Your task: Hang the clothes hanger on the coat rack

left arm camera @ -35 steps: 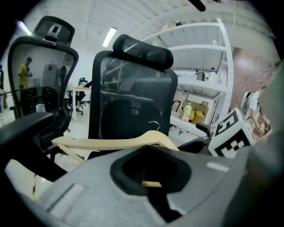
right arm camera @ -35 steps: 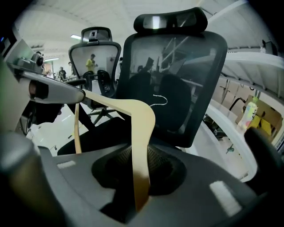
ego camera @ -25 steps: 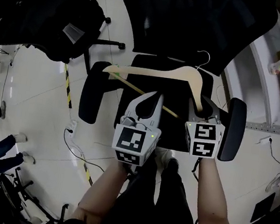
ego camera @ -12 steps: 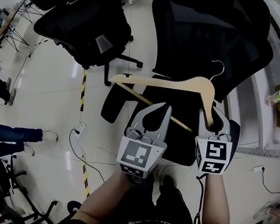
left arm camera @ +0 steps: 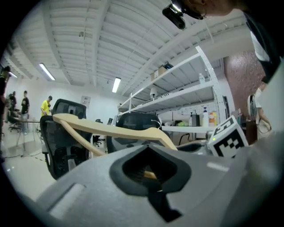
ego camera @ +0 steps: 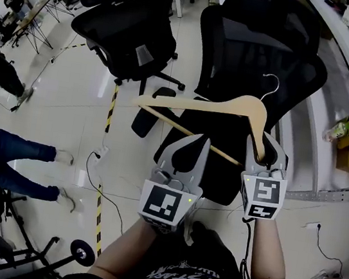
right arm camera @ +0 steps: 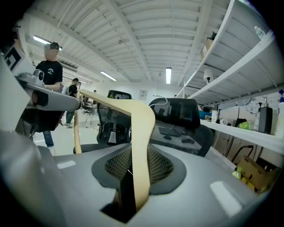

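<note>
Left tool (ego camera: pixel 194 146) closed on the lower bar of the wooden clothes hanger (ego camera: pixel 212 104); a short piece of that bar shows in the opening between its jaws; right tool (ego camera: pixel 264 157) clamped on the end of the hanger's right arm, which runs down between its jaws; hanger held in the air, roughly level, wire hook (ego camera: pixel 272 85) pointing away from the person; black office chair (ego camera: pixel 260 44) beneath it.

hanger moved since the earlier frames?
Yes, upward. In the right gripper view the wooden hanger now reaches about level with the top of the black chair; earlier it sat against the backrest, well below the headrest.
</note>
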A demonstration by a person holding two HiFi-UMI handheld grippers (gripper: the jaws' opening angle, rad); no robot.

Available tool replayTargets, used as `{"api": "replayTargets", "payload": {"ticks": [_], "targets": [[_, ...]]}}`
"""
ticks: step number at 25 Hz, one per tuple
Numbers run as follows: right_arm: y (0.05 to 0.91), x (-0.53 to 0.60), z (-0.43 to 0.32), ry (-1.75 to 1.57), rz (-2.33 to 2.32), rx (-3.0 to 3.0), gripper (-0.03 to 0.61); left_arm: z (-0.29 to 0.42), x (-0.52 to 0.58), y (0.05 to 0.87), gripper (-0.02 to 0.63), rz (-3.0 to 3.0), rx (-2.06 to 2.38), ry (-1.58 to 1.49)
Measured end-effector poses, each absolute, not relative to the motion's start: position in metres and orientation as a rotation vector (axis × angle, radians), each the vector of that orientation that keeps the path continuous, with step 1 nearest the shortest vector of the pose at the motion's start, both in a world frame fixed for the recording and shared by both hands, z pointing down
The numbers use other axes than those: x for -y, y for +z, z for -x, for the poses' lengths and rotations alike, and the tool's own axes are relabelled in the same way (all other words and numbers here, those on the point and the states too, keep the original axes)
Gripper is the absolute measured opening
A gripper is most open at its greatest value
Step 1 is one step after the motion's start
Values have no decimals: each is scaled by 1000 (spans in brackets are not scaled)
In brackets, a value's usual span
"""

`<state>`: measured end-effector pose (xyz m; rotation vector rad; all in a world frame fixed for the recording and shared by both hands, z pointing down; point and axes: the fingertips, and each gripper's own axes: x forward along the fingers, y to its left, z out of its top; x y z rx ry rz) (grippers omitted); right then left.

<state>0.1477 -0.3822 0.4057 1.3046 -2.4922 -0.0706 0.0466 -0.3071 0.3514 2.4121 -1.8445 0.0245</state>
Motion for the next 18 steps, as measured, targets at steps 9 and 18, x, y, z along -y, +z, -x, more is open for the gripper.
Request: {"api": "replayTargets", "payload": {"ticks": [9, 18], "targets": [[394, 344, -146, -160, -1132, 2585, 106, -54, 251, 342, 5, -2309, 2010, -1], [384, 316, -78, -232, -872, 2742, 106, -3, 195, 329, 5, -2078, 2296, -13]]}}
